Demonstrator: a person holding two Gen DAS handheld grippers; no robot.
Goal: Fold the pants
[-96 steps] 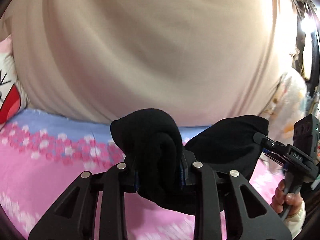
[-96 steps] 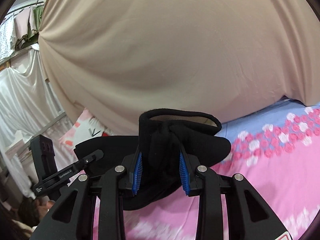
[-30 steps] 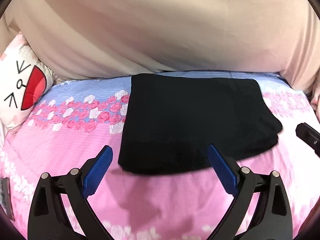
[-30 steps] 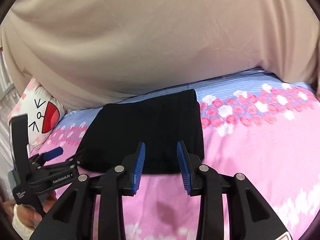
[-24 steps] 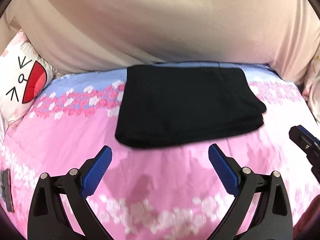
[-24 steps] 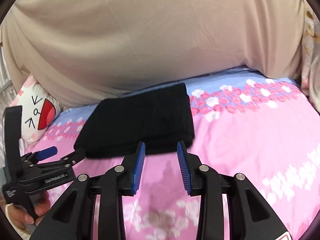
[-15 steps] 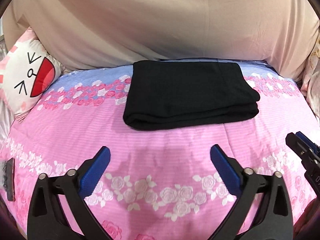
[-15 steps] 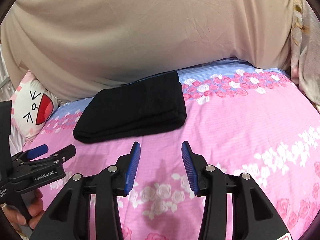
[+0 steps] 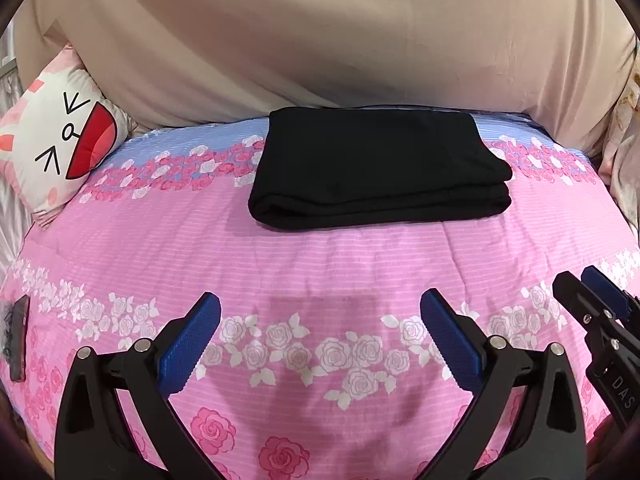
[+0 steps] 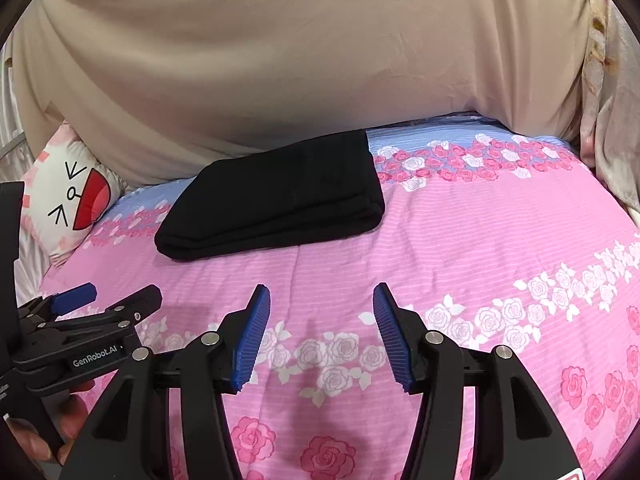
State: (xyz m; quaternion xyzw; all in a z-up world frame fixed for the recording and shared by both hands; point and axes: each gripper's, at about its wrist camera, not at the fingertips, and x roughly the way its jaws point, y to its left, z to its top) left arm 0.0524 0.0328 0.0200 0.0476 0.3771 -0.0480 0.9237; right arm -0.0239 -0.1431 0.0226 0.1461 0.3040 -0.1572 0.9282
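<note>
The black pants [image 9: 376, 168] lie folded into a flat rectangle at the far side of the bed, near the beige curtain; in the right wrist view the pants [image 10: 276, 200] sit left of centre. My left gripper [image 9: 320, 320] hangs open and wide above the pink quilt, well short of the pants, nothing between its blue pads. My right gripper [image 10: 320, 312] is also over the quilt, its jaws opening with nothing between them. Each gripper shows in the other's view: the right gripper [image 9: 592, 300] at the right edge, the left gripper [image 10: 108, 300] at the left, with a hand on its handle.
A pink and blue rose-print quilt [image 9: 320, 264] covers the bed. A cartoon-face pillow [image 9: 60, 148] leans at the far left. A beige curtain [image 9: 320, 40] hangs behind the bed. A dark flat object [image 9: 18, 336] lies at the quilt's left edge.
Both grippers, which earlier held the pants up, have let them go and drawn back from them. The right gripper's jaws have spread wider.
</note>
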